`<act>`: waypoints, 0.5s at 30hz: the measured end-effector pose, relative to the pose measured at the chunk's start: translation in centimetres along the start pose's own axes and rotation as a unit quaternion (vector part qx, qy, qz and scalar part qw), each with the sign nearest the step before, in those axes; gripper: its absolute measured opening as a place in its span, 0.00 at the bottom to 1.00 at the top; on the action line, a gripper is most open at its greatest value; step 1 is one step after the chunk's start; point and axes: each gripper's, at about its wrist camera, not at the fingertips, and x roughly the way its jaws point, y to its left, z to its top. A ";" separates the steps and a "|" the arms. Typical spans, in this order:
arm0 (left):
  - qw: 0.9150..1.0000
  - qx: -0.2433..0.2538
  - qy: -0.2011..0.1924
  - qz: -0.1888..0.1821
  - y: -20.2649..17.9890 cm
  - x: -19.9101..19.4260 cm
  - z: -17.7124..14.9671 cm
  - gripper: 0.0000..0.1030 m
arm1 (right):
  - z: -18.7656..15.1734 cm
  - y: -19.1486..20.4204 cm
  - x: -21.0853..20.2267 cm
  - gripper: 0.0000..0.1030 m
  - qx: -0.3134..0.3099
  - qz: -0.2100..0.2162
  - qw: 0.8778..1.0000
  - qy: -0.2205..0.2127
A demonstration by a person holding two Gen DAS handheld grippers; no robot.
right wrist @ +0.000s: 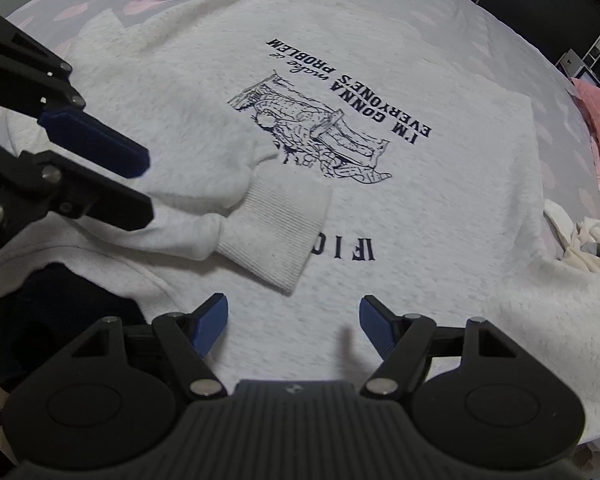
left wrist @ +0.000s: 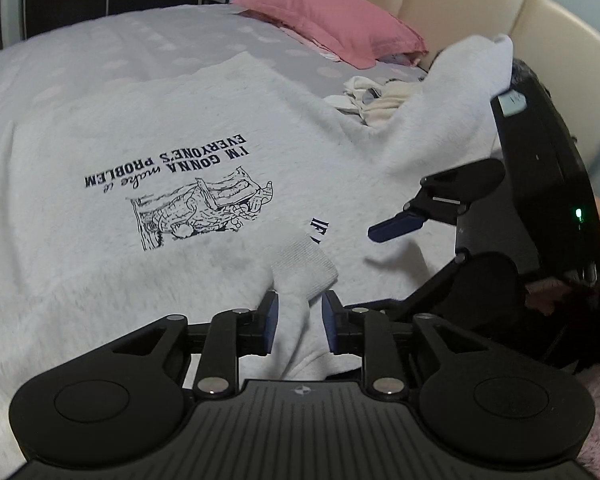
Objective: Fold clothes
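Laying the near sleeve across the printed front of the pale grey fleece sweatshirt, spread flat on the lilac dotted bed w/ pink pillow beyond. Left gripper is straddling that sleeve just behind the ribbed white cuff; pads aren't quite pinching, so likely releasing it. Right gripper is hovering wide open, empty, prob. since the other sleeve is draping over its body. Navy text is reading upside down.

Grey printed sweatshirt spread on the bed

Its ribbed cuff lies folded over the chest; the right gripper hovers above, jaws apart, the left gripper beside the sleeve.
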 end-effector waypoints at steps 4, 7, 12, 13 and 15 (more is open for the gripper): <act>1.000 0.009 0.011 0.026 0.3 0.2 -0.3 0.28 | -0.2 -1.0 -0.1 0.73 0.022 -0.007 1.000 0.000; 0.999 0.005 0.019 0.044 0.9 0.2 -0.6 0.31 | 0.0 -2.2 -0.6 0.73 0.063 -0.002 0.998 -0.014; 0.997 -0.002 0.025 0.069 1.8 0.0 -0.8 0.39 | 0.3 -4.1 -1.6 0.73 0.150 0.026 0.988 -0.038; 0.997 -0.002 0.027 0.073 1.9 0.1 -0.9 0.39 | 0.3 -4.5 -1.6 0.73 0.168 0.033 0.984 -0.041; 0.997 -0.001 0.034 0.073 2.0 0.3 -1.0 0.39 | 0.2 -5.2 -1.5 0.73 0.204 0.061 0.976 -0.048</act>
